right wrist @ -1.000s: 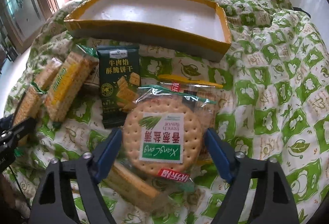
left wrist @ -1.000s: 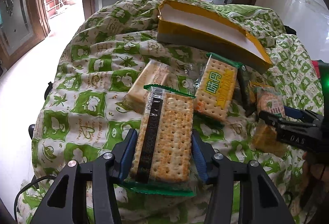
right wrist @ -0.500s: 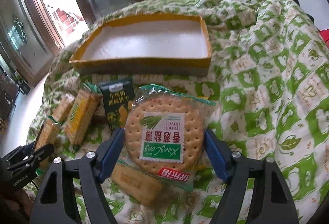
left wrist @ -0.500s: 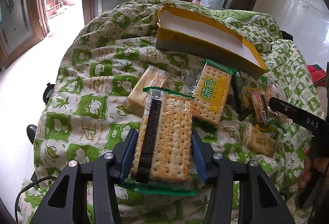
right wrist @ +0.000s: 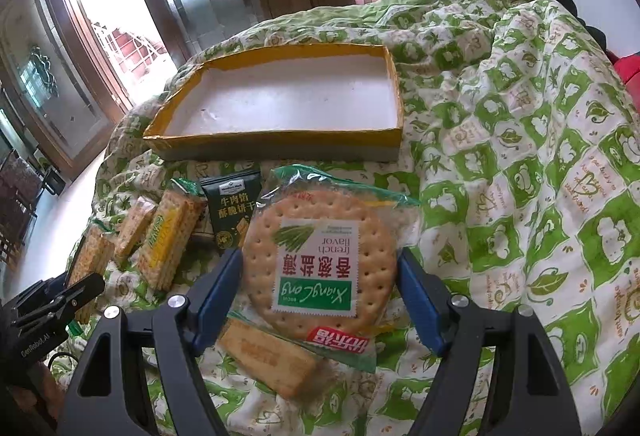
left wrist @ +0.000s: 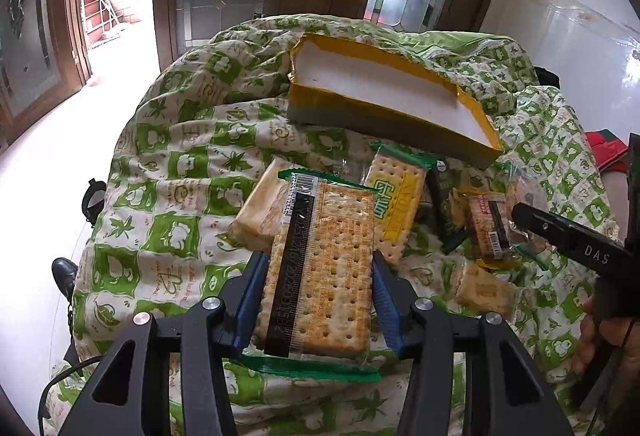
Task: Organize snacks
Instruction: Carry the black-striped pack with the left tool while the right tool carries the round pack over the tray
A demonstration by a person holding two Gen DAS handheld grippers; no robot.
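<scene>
Currently left tongs [left wrist: 318,288] clamping rectangular cracker pack [left wrist: 320,268], right tongs [right wrist: 320,292] clamping round biscuit pack [right wrist: 320,260]; both lifted clear of cloth, likely for transfer into empty yellow-rimmed tray [right wrist: 276,142].

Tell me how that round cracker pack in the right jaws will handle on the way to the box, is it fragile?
Probably fragile: the round cracker pack shows thin perforated biscuits through clear film, so a hard squeeze could crack them. It likely stays stiff as a disc, but its loose wrapper ends may flop. The glossy film looks slippery, and the right gripper holds only its rim, so it might pivot.
</scene>
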